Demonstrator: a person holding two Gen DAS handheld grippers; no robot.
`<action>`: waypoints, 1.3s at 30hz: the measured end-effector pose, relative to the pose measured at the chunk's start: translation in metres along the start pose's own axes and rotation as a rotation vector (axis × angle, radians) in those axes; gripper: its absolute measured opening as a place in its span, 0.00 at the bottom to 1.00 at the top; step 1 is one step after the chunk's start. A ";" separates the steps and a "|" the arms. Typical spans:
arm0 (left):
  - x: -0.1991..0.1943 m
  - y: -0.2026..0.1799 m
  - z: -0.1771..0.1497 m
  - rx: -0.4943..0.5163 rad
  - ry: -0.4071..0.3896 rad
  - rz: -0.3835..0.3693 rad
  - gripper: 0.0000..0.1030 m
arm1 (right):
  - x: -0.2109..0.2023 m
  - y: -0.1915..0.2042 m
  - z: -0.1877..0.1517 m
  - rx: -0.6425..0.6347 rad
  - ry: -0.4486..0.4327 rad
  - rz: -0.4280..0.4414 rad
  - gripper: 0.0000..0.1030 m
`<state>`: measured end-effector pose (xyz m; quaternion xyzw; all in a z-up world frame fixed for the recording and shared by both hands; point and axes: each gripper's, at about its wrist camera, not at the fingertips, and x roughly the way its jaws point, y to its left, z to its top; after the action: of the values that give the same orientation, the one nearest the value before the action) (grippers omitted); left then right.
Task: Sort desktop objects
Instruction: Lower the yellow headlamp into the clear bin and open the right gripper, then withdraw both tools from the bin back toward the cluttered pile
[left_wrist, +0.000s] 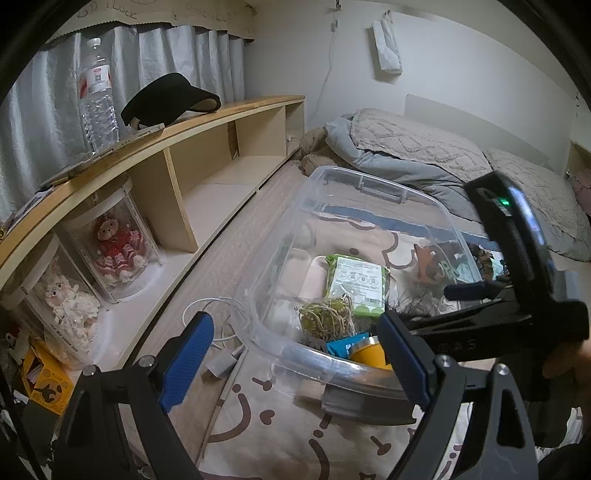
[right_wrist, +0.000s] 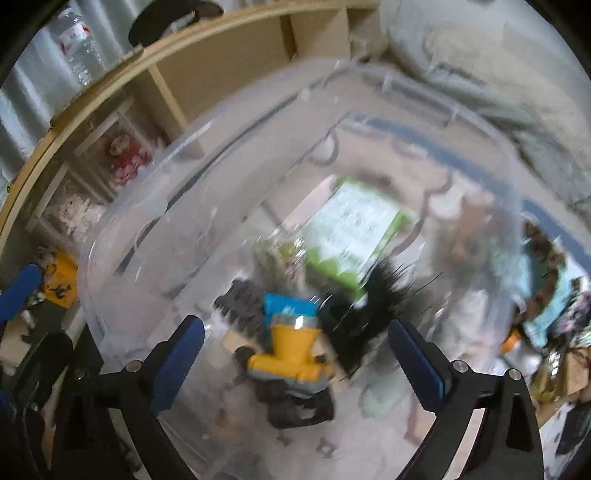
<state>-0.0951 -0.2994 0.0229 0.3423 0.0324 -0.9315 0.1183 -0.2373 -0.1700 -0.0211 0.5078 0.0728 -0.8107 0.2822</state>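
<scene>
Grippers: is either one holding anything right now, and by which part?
Nothing is held. The left gripper and right gripper both stand open over the clear plastic bin.

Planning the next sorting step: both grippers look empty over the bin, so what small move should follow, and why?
Probably lift the right hand-held gripper out of the clear plastic bin: its jaws stand open and empty above the yellow toy, already in the bin, and the view is motion-blurred.

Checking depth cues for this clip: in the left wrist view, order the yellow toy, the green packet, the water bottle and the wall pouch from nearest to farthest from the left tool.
1. Yellow toy, in the clear bin, just beyond the left tool.
2. Green packet, deeper in the bin.
3. Water bottle, up left on the shelf.
4. Wall pouch, far wall, upper right.
</scene>
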 end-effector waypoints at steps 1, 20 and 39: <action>-0.001 0.000 0.001 0.001 -0.005 0.002 0.90 | -0.004 -0.002 -0.001 -0.003 -0.021 -0.005 0.97; -0.026 -0.014 0.007 -0.026 -0.046 0.050 1.00 | -0.066 -0.008 -0.030 -0.066 -0.256 -0.045 0.97; -0.091 -0.065 -0.009 0.005 -0.182 0.024 1.00 | -0.162 -0.049 -0.102 -0.022 -0.545 -0.137 0.97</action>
<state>-0.0378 -0.2170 0.0734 0.2569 0.0152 -0.9574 0.1310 -0.1311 -0.0257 0.0624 0.2620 0.0371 -0.9336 0.2414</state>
